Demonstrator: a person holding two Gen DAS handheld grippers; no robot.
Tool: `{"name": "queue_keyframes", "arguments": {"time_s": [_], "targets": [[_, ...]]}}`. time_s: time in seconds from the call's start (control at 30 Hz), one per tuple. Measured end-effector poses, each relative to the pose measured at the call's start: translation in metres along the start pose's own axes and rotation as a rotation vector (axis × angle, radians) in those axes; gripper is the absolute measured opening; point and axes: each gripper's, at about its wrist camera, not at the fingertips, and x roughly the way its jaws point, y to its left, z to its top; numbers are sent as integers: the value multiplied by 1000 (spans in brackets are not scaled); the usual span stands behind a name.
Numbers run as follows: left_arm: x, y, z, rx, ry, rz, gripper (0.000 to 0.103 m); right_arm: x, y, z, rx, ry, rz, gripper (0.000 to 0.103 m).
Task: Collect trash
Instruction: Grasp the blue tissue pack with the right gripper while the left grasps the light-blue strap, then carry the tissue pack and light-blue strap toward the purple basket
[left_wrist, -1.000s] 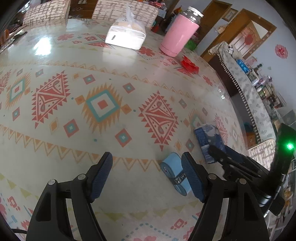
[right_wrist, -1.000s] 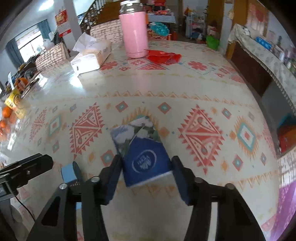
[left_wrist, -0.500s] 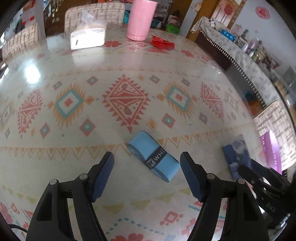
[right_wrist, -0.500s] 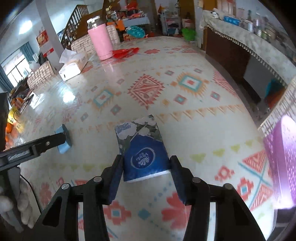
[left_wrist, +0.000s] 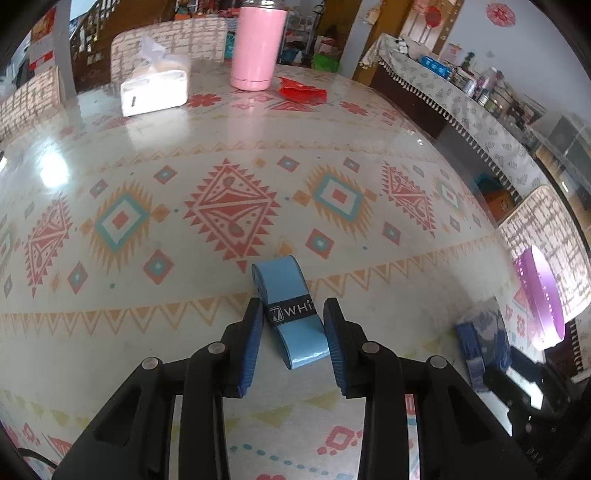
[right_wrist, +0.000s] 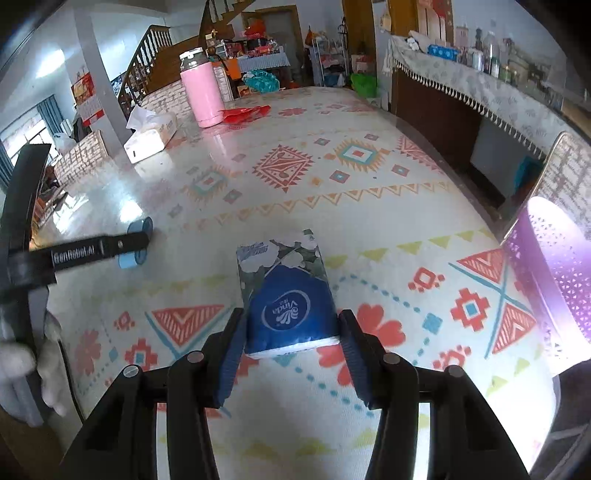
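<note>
Trash first: light blue roll of grip tape with a black band (left_wrist: 290, 314) lies on the patterned glossy tabletop (left_wrist: 221, 147), low centre of the left wrist frame, between the pads of the left tool (left_wrist: 293, 341). Its jaws have just been closing; the left pad looks to touch the roll, a sliver of gap shows at the right pad, so not yet a firm pinch.

Blue-and-floral soft tissue pack (right_wrist: 286, 291) sits low centre of the right wrist frame, pinched on both sides by the right tool (right_wrist: 290, 356), which is pressed onto it.

Risks, as I judge them: the roll is smooth and angled across the jaws, so it could twist or squirt out as they close, or roll away. The soft pack may sag or slip if carried by its near end only.

Room: purple perforated bin (right_wrist: 557, 280) stands at the right edge of the frame, past the tabletop edge, near the pack. Wide bare tabletop ahead; pink tumbler (left_wrist: 258, 44), white tissue box (left_wrist: 155, 88) and red wrapper (left_wrist: 301, 90) sit far off, upper frame.
</note>
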Motion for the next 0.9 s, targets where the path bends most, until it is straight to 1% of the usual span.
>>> {"name": "queue_keyframes", "arguments": {"time_s": [0.07,0.13,0.2,0.23,0.27,0.3,0.33,0.4,0.43,0.5,0.53,0.57,0.6,0.63,0.67,0.73,0.8,0.83,0.9], "targets": [[0,-3,-1,9,-2,7,33,-2,-1,-4,3,-2,7,55],[1,-7,-2,22,-8,10,39,-4,-3,-6,11,-1,16,55],[1,-10,-4,36,-15,29,39,-11,-5,-8,18,-6,24,52],[1,-11,-3,38,-14,34,32,-15,-6,-9,20,-12,27,49],[-1,-10,-4,29,-14,29,30,-21,-8,-11,21,-21,31,40],[-5,-9,-5,22,-26,29,25,-27,-10,-14,20,-29,30,33],[-9,-10,-5,22,-45,41,25,-33,-12,-17,20,-36,28,27],[-19,-11,-5,27,-92,67,25,-40,-17,-22,22,-47,24,27],[-24,-13,-5,29,-111,72,25,-40,-20,-24,21,-39,28,27],[-27,-12,-5,12,-105,41,25,-38,-25,-28,24,-21,44,27],[-29,-11,-7,3,-101,28,25,-37,-28,-29,30,-20,45,34],[-33,-11,-10,-4,-101,15,25,-37,-29,-29,28,-24,46,51],[-39,-11,-14,-6,-108,12,25,-37,-29,-28,24,-33,49,62],[-45,-12,-18,-8,-114,12,25,-37,-28,-26,19,-47,54,81],[-50,-12,-22,-13,-116,9,25,-35,-26,-21,10,-62,53,85],[-61,-14,-28,-18,-121,5,25,-25,-19,-11,-13,-50,57,85],[-73,-18,-34,-10,-134,31,25,-13,-9,-2,-44,-28,55,85],[-77,-19,-37,-5,-139,43,25,-3,-1,2,-72,-7,39,85],[-87,-24,-42,14,-155,71,25,10,11,3,-110,20,15,77]]}}
